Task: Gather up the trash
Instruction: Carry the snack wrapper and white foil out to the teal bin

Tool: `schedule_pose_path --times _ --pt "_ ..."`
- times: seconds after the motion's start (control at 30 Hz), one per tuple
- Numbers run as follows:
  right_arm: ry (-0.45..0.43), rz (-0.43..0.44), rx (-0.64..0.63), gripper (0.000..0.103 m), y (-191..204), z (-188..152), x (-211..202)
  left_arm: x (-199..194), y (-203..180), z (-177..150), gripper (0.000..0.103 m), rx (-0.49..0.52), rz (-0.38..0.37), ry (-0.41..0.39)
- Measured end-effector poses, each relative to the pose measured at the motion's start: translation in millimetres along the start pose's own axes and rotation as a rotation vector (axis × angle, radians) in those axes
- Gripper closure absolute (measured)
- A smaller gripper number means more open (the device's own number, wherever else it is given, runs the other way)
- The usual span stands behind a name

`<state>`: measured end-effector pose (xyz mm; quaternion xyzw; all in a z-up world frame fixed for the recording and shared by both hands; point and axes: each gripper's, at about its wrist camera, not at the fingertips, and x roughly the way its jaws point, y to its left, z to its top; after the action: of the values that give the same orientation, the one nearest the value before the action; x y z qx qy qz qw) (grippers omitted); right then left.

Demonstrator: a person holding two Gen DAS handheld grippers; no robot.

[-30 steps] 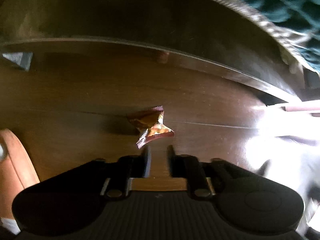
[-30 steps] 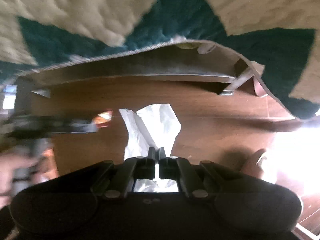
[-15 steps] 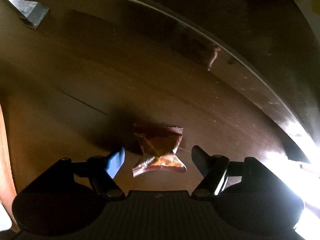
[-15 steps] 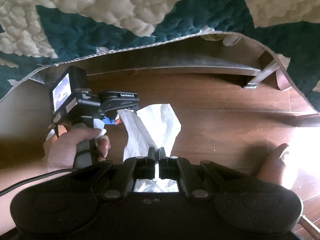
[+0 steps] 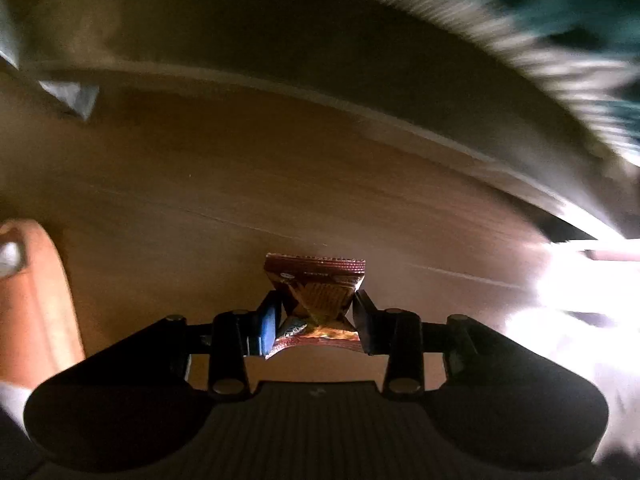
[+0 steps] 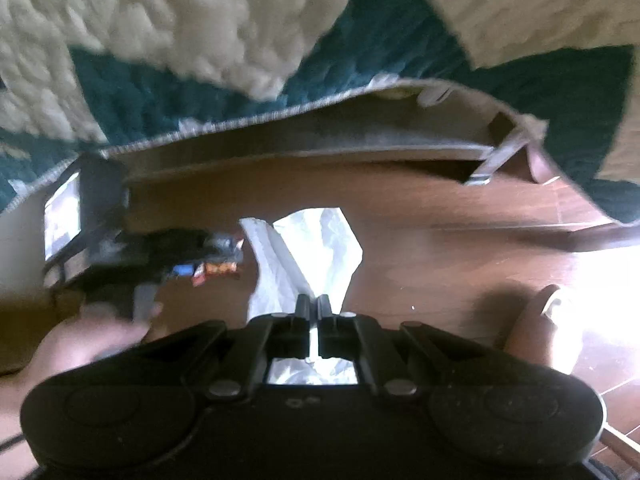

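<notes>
The left hand-held gripper (image 5: 316,316) had just been closing and now pinched the snack wrapper (image 5: 316,300) across its twisted waist, pads on both sides, w/ the wrapper lifted just clear of the wooden floor (image 5: 280,168), prob. so it could be carried off w/o dragging. The grip sat at the narrow middle since that's where the foil bunches and gives the pads something to bite. The right hand-held gripper (image 6: 313,312) was pressed together on the top edge of a white plastic bag (image 6: 308,248), holding it up off the floor so it hung ready as the catch-all; judged from that, the wrapper's next stop was the bag. In the right wrist view the left tool and the hand (image 6: 92,332) gripping it showed blurred, just beside the bag's left side, wrapper near the bag. Wrapper itself: small, crinkly foil, dark red-brown w/ a crimped seal at the far end, orange-gold print lower down, bow-tie shape, looked empty and light. A teal-and-cream rug (image 6: 200,40) w/ its edge turned up ran along the far side of the floor.
</notes>
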<state>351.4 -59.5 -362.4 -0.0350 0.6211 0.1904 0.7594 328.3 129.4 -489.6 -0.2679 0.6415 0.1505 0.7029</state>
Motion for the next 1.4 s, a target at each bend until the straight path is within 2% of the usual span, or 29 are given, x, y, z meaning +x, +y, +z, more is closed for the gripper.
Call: schedule_pose_path --times 0.1,0.27,0.47,0.63,0.93,1.07,1.23,1.4 --pt "-0.068 -0.010 0.002 0.101 0 -6 -39 -50 -13 -11 0.065 0.072 -0.027 -0.031" --pt "-0.190 0.000 0.042 0.101 -10 -35 -123 -147 -36 -38 0.065 0.188 -0.092 -0.106" --pt "-0.398 -0.016 0.047 0.101 -29 -72 -236 -264 -73 -74 0.065 0.352 -0.154 -0.255" --pt "-0.553 -0.019 0.056 0.101 -45 -112 -320 -342 -110 -111 0.065 0.433 -0.222 -0.351" --pt "-0.744 -0.047 0.068 0.101 -86 -166 -435 -453 -183 -161 0.065 0.589 -0.330 -0.522" --pt "-0.877 -0.117 0.092 0.101 -112 -181 -491 -499 -228 -181 0.065 0.687 -0.371 -0.594" --pt "-1.036 -0.233 0.128 0.101 -148 -183 -564 -554 -301 -203 0.065 0.812 -0.424 -0.705" --pt "-1.100 -0.362 0.162 0.101 -183 -175 -611 -601 -373 -223 0.065 0.909 -0.508 -0.754"
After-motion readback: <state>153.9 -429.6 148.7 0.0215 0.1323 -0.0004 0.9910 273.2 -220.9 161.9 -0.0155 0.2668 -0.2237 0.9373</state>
